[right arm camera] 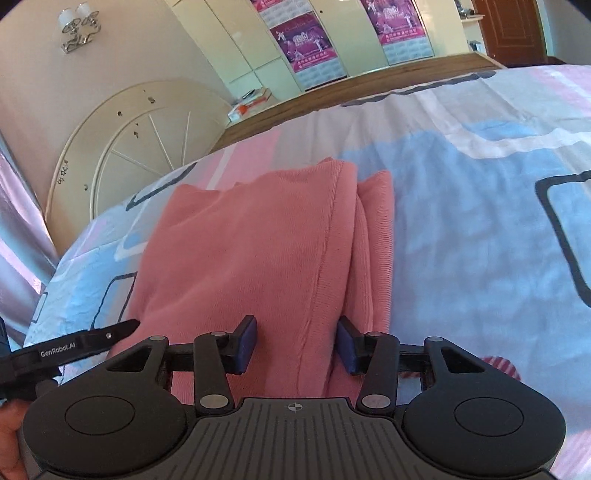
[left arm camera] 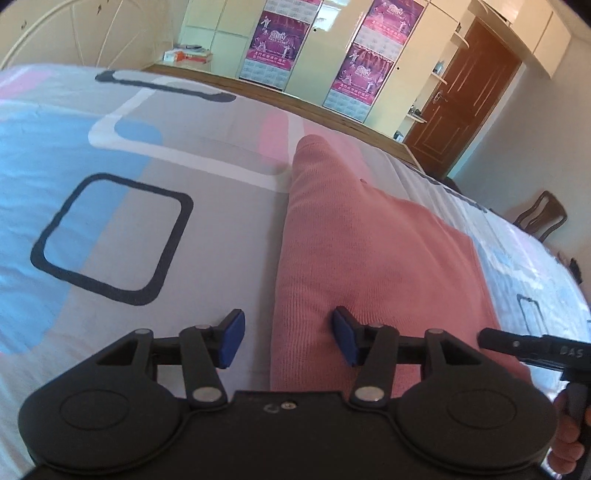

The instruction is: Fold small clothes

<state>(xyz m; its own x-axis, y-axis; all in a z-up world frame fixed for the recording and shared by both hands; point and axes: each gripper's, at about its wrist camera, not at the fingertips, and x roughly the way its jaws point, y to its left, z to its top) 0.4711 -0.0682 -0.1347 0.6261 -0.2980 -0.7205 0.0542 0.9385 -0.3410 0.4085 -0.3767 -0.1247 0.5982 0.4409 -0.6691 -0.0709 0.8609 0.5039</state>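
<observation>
I see both tools, left tool [left arm camera: 288,338] and right tool [right arm camera: 297,343], half-open, gripping nothing, over the folded pink sweater [left arm camera: 369,251] on the bed [left arm camera: 110,221].

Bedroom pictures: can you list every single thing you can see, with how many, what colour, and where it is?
pink garment: one, salmon pink, folded on the bed, near edge between both grippers' fingers
bedsheet: one, grey with blue, pink, white and dark shapes, covering the bed
posters: at least three, magenta, on the pale wardrobe doors
wardrobe: one, cream, along the far wall
door: one, brown, right of the wardrobe
headboard: one, cream, round, at the bed's end
wall lamp: one, silver with white shades
chair: one, dark wood, beside the bed
left gripper: one, black, blue pads, open
right gripper: one, black, blue pads, open
hand: one, holding the right gripper's handle
</observation>
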